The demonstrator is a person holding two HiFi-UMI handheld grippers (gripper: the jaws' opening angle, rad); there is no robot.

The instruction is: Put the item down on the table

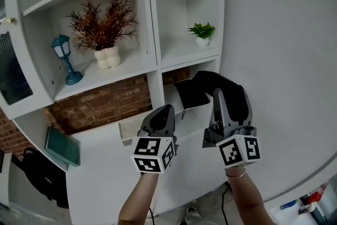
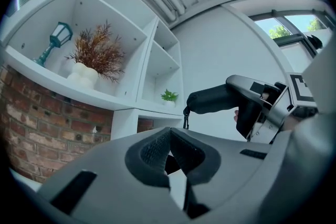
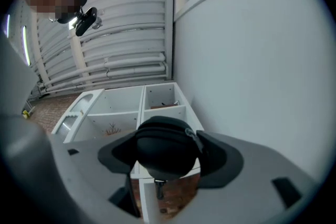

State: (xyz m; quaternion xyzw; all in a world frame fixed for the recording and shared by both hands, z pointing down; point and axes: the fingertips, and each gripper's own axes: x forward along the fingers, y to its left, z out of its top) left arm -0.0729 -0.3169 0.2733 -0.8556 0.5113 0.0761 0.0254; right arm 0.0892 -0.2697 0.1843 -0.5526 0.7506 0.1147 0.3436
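Observation:
A black zipped case (image 1: 201, 88) hangs in the air in front of the white shelf unit, with my right gripper (image 1: 212, 87) shut on it. In the right gripper view the rounded case (image 3: 164, 150) fills the space between the two pads, its zip pull dangling below. My left gripper (image 1: 165, 110) is beside it on the left, shut with nothing in it. In the left gripper view its pads (image 2: 157, 150) meet, and the case (image 2: 210, 101) shows held out ahead at the right. The white table top (image 1: 105, 171) lies below both grippers.
The shelf unit (image 1: 150, 18) holds a teal lantern (image 1: 64, 58), a dried plant in a white vase (image 1: 105, 34) and a small green plant (image 1: 202, 32). A teal book (image 1: 62, 146) leans at the table's left, a black bag (image 1: 39, 172) beyond it. A white wall (image 1: 284, 60) stands at the right.

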